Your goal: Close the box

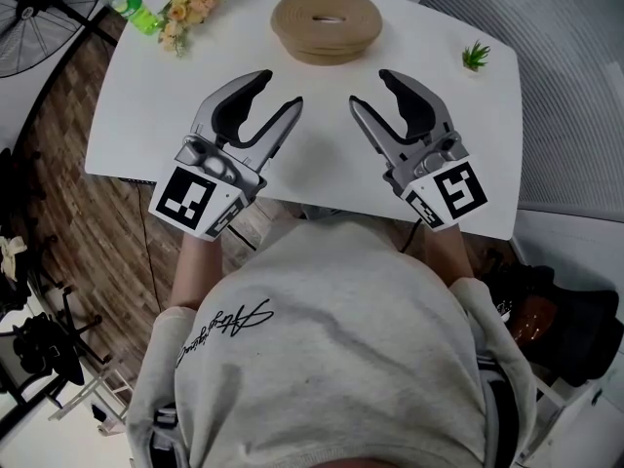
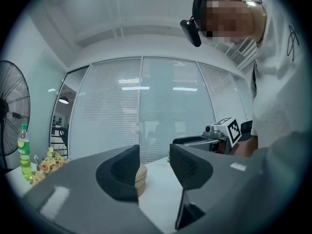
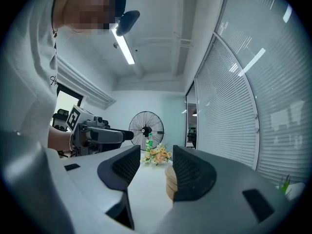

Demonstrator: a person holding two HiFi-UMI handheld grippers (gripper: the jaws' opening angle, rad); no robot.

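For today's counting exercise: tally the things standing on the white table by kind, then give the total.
Round wooden box: 1
Bunch of flowers: 1
Green bottle: 1
Small green plant: 1
Total: 4

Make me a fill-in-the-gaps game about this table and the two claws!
1. The round wooden box sits on a ____ table.
2. Seen from the head view, the flowers lie to the ____ of the box.
3. The left claw and the right claw each hold ____.
4. The small green plant stands near the table's far ____ corner.

Missing words: white; left; nothing; right
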